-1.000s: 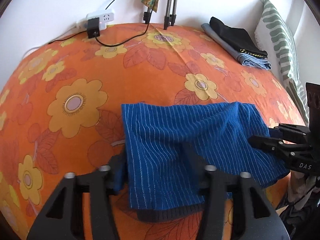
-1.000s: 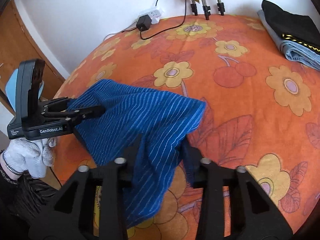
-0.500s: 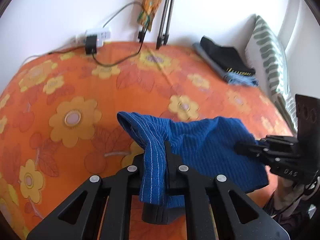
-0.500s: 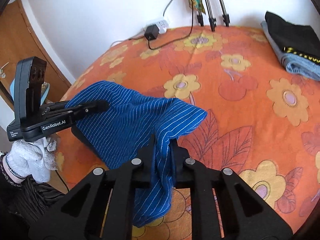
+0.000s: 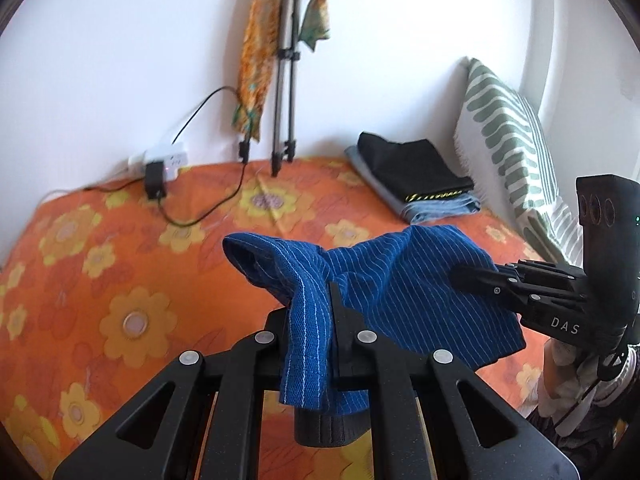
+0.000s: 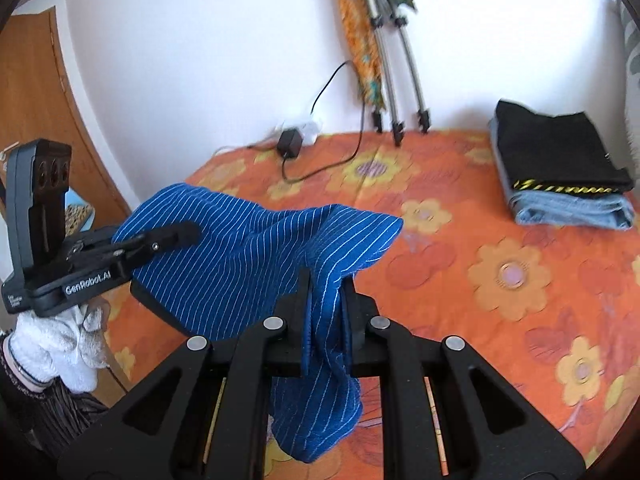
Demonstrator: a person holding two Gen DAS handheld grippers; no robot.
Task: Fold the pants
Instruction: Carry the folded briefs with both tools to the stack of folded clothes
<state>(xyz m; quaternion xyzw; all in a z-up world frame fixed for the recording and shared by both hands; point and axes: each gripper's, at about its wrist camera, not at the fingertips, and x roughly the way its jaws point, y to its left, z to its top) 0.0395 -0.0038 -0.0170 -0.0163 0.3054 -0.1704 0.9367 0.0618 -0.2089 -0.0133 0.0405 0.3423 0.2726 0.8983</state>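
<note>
Two black handheld tools lift a pair of blue pinstriped pants point(image 5: 404, 288) above a bed covered in an orange sheet point(image 5: 120, 264) printed with yellow flowers. The left tool point(image 5: 331, 312) has its two fingers pressed together on a bunched edge of the fabric, which hangs down between them in a narrow fold. The right tool point(image 6: 325, 300) is likewise clamped tight on another gathered edge of the same pants, with cloth trailing below its fingers. The garment stretches between the two tools, sagging slightly in the middle and held clear of the sheet.

In the left wrist view, the right tool point(image 5: 476, 276) appears at the right edge, pinching the far side of the pants. In the right wrist view, the left tool point(image 6: 176, 236) appears at the left edge, held by a hand in a white glove point(image 6: 60, 344).

At the far right corner of the bed lies a stack of folded clothes point(image 5: 416, 176), black on top of light blue denim. A green-and-white patterned pillow point(image 5: 508, 136) leans against the wall beside it. A tripod point(image 5: 286, 80) stands against the white wall, with a white power strip point(image 5: 160, 158) and a black cable point(image 5: 208, 208) lying on the sheet near it. A wooden door point(image 6: 36, 120) shows at the left of the right wrist view.
</note>
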